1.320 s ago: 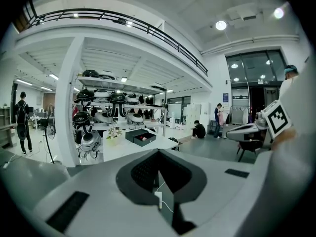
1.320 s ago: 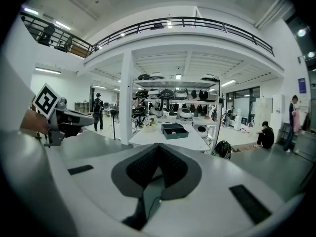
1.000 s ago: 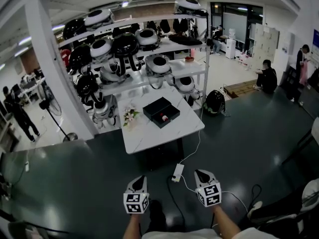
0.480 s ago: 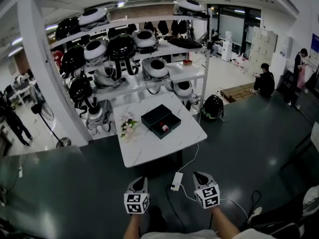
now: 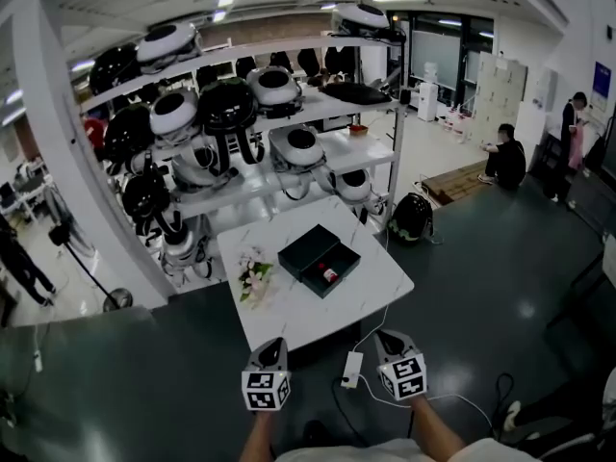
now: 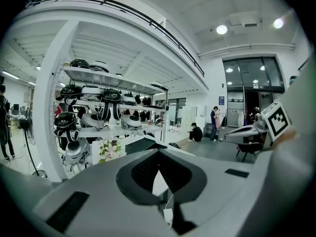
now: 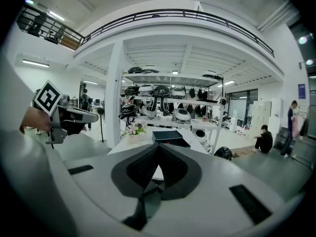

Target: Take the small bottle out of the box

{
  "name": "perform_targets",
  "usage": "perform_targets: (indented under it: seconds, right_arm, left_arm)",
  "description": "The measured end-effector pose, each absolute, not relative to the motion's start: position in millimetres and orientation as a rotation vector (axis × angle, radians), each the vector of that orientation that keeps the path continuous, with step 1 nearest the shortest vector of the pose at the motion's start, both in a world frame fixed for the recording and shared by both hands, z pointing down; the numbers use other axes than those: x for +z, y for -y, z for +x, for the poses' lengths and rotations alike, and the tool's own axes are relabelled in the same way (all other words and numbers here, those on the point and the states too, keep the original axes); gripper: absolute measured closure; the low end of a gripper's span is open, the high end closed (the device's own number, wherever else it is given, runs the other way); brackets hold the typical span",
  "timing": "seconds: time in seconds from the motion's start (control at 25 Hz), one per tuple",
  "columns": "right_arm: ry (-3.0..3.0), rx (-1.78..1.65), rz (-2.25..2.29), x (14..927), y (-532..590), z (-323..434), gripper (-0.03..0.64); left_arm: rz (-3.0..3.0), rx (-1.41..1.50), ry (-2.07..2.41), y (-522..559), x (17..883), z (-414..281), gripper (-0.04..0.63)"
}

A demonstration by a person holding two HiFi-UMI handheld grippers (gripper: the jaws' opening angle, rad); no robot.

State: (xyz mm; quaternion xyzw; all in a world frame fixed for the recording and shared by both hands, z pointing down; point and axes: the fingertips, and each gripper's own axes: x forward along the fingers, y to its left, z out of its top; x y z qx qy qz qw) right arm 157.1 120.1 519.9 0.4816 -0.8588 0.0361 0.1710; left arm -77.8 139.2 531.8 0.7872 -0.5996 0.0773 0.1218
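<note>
Beside the box (image 5: 306, 246) stand flowers (image 5: 252, 277); shelving (image 5: 289, 177) seemingly crowds behind.

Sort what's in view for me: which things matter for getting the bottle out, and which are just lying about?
Job:
- box, open
- bottle, inside it
- table

Lying about:
- flowers
- helmets
- power strip

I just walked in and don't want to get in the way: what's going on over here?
A person holds a two-jaw gripper in each hand. The left gripper and right gripper are both empty, jaws together, short of the white table. On the table an open black box has the small bottle inside it, untouched, with flowers beside the box.
</note>
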Motion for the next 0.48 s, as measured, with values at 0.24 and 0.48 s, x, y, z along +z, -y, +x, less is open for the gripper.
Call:
perform_targets:
  seconds: [0.24,0.48]
  right_arm:
    - [2.433,0.085,1.395,514,-67,117,0.597]
    - [2.41,0.086,1.417,520,-28,94,0.597]
  left_arm:
    - [2.329,0.227,1.729,-83,529,-114,0.577]
    - [2.358,0.231,1.696,-35,533,-136,0.577]
